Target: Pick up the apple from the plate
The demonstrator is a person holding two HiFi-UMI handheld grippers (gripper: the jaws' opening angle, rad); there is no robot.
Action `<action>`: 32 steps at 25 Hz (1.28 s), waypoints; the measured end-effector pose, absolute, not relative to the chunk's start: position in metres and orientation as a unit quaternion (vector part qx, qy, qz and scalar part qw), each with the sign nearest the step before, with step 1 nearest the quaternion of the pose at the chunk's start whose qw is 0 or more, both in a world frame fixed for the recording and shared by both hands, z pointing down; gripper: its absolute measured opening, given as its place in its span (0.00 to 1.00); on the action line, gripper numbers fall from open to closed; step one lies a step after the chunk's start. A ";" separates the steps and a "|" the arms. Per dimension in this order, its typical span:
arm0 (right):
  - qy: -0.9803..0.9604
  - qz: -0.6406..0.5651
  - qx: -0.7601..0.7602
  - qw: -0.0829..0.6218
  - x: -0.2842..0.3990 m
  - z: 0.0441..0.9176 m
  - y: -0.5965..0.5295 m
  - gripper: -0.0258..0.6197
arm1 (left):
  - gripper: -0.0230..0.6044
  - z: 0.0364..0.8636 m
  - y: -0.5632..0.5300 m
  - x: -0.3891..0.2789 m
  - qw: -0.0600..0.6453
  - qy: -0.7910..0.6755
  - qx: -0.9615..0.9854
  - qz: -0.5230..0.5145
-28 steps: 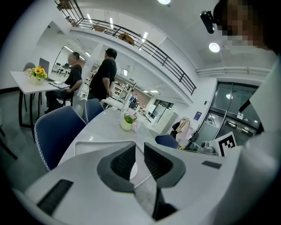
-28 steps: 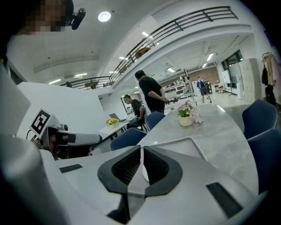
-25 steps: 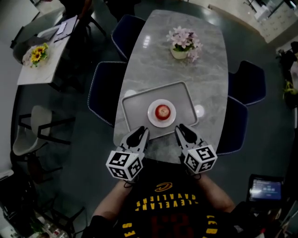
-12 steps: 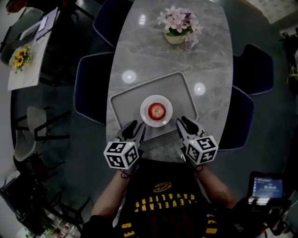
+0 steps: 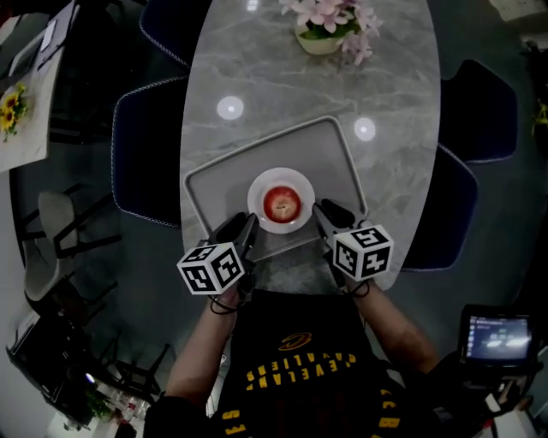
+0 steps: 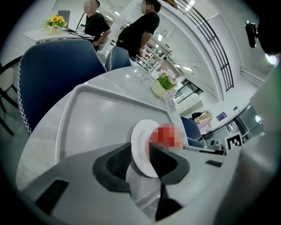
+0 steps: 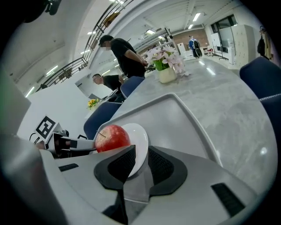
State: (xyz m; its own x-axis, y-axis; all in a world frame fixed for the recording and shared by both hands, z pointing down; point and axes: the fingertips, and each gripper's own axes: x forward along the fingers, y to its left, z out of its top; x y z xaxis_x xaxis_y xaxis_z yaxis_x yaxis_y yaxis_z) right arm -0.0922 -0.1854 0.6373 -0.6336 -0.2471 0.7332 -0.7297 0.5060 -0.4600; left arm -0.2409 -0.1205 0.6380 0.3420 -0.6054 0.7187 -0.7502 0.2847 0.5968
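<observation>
Both of your grippers have come down toward the table since a second ago, and now they sit on either side of the small round white plate (image 5: 261, 190) instead of hanging back by the tray's near edge. Your left gripper (image 5: 242, 227) has just been opening its jaws; they're spread wide, with the plate's rim showing in the gap and no pad pressing on it. Your right gripper (image 5: 324, 212) is spread apart too, same deal: plate rim in the gap, nothing clamped. That shiny red apple (image 5: 282, 204) sits in the middle of the plate, between the two grippers. Plate's on the rectangular grey tray (image 5: 223, 180), which lies on the oval grey marble table (image 5: 282, 85), and a pot of pale pink flowers (image 5: 324, 26) stands at the far end
</observation>
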 end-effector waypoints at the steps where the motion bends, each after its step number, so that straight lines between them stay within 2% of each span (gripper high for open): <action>1: -0.808 0.403 0.300 0.309 -0.093 0.641 -0.184 0.17 | 0.24 0.642 -0.120 -0.241 0.572 -0.568 0.588 0.063; 10: -0.786 0.436 0.292 0.326 -0.098 0.660 -0.181 0.17 | 0.24 0.662 -0.120 -0.228 0.626 -0.540 0.560 0.059; 18: -0.778 0.435 0.278 0.358 -0.099 0.666 -0.170 0.17 | 0.23 0.665 -0.121 -0.225 0.632 -0.534 0.557 0.069; 22: -0.778 0.433 0.277 0.362 -0.100 0.668 -0.169 0.16 | 0.13 0.670 -0.119 -0.230 0.635 -0.541 0.547 0.072; 32: -0.766 0.471 0.285 0.332 -0.093 0.668 -0.172 0.13 | 0.11 0.670 -0.117 -0.221 0.662 -0.523 0.536 0.038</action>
